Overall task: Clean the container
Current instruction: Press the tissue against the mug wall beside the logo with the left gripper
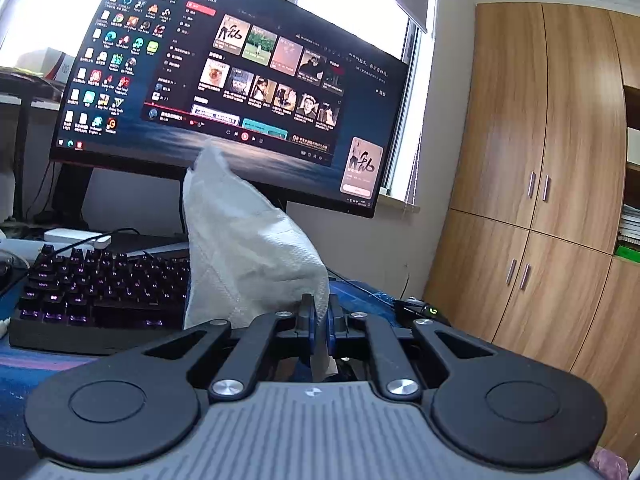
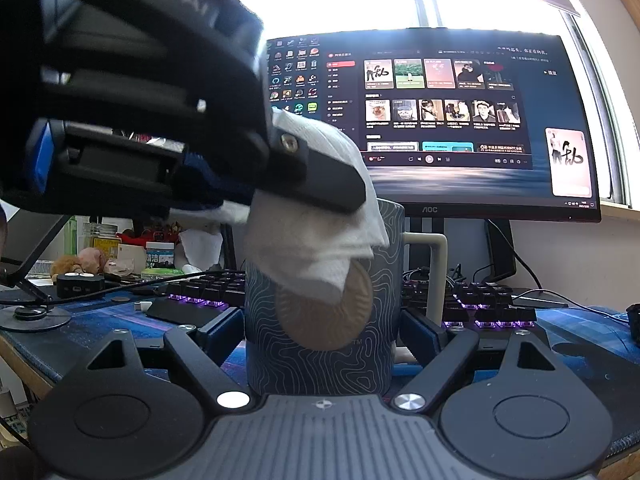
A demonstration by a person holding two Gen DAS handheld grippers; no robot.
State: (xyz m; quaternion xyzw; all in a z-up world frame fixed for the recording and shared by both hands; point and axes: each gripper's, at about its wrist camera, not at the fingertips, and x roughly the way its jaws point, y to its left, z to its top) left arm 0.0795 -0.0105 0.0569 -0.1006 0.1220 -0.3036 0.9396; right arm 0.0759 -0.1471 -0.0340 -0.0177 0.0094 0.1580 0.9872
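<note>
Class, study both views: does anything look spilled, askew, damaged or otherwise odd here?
Nothing stands out. The mug stands upright between the right gripper's fingers, the left gripper pinches a clean paper towel, and no spill shows on the desk mat.

Mug held between right gripper fingers, before keyboard; monitor behind; paper towel draped over mug front.

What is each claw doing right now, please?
Left claw: closed on the paper towel.
Right claw: closed around the mug, fingers against its sides.
</note>
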